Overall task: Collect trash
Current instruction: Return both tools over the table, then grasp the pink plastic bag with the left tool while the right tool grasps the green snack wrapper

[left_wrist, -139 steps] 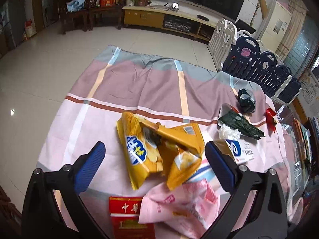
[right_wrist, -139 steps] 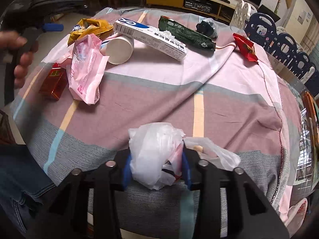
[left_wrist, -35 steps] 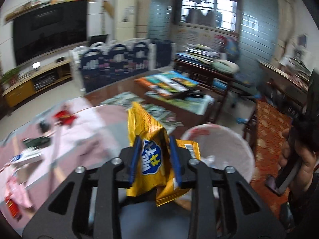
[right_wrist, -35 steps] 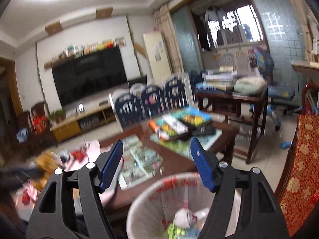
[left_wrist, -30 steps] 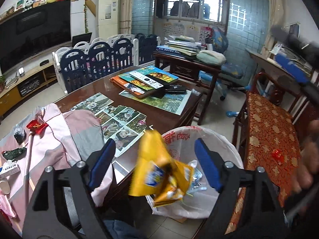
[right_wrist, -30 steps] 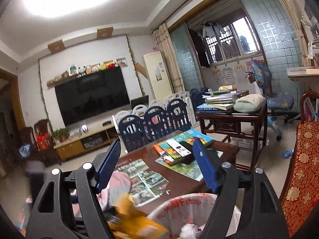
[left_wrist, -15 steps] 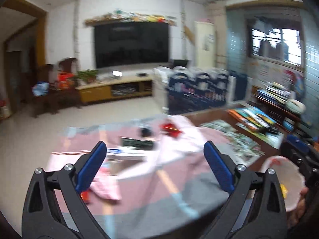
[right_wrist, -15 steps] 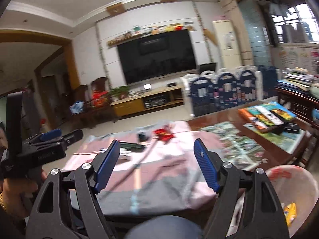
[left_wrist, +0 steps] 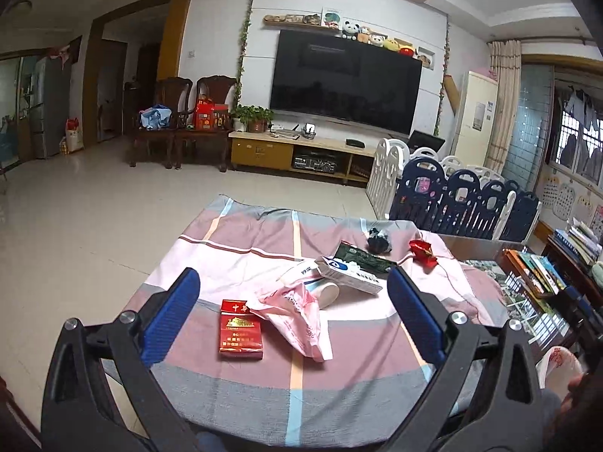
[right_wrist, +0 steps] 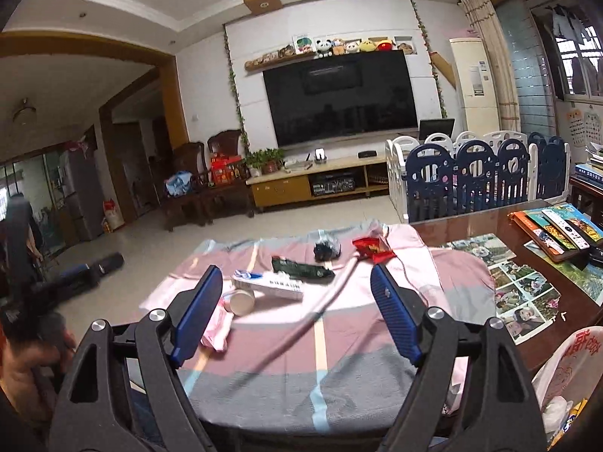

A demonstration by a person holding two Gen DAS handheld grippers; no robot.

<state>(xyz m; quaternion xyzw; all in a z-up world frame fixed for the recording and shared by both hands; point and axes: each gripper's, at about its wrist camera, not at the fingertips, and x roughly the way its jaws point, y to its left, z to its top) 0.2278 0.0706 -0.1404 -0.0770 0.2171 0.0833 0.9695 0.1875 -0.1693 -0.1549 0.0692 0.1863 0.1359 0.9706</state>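
Both grippers are open and empty, held above the near edge of a cloth-covered table [left_wrist: 264, 388]. My left gripper [left_wrist: 294, 312] faces a red cigarette pack [left_wrist: 240, 329], a pink plastic bag [left_wrist: 297, 316], a white paper cup [left_wrist: 326, 293], a white toothpaste box [left_wrist: 348, 274], a dark green wrapper [left_wrist: 361, 258], a black crumpled bag [left_wrist: 378, 240] and a red wrapper [left_wrist: 423, 252]. My right gripper [right_wrist: 296, 312] sees the same box [right_wrist: 269, 282], cup [right_wrist: 241, 300] and red wrapper [right_wrist: 371, 245]. The white-lined trash bin [right_wrist: 565, 373] stands at the lower right.
A glass-topped wooden table [right_wrist: 527, 263] with photos, books and remotes adjoins on the right. A blue and white baby fence [right_wrist: 475, 173] stands behind it. A TV stand [left_wrist: 301, 150] and wooden chairs [left_wrist: 181, 120] line the far wall.
The yellow snack bag left my left gripper and dropped into the bin. Both grippers then swung from the bin back toward the table.
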